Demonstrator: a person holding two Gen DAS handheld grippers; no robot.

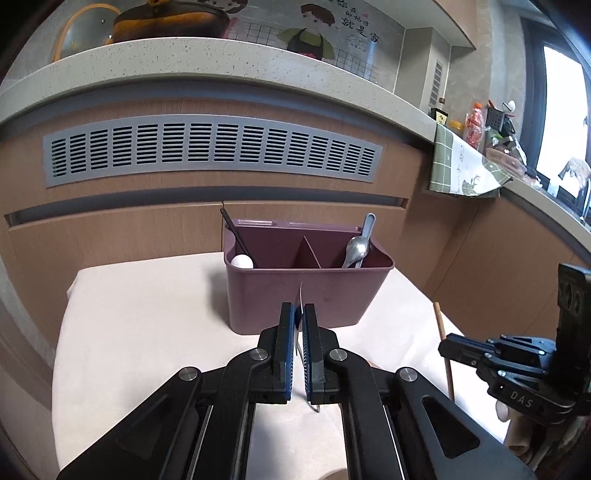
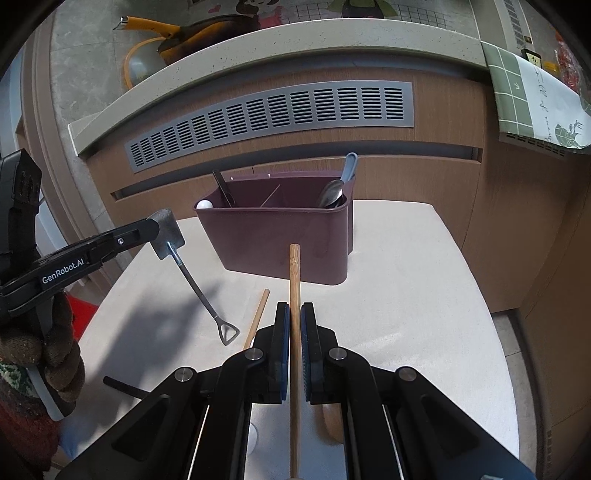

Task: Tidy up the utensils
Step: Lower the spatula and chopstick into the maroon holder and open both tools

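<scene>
Right gripper (image 2: 294, 314) fingers clamp a wooden stick (image 2: 294, 280) (pointing at the caddy (image 2: 273, 236)); left gripper (image 2: 162, 230) pinches a shovel-spoon (image 2: 192, 280).

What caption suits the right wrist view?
Right gripper clamps a wooden stick; left gripper lifts a shovel-shaped spoon beside the maroon caddy.

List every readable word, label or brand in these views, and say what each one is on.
"GenRobot.AI": on the side of the left gripper, seen from the right wrist.
"DAS": on the right gripper, seen from the left wrist.
Chinese characters on the wall picture: too distorted to read.
Label on the dark bottle: too small to read.
</scene>
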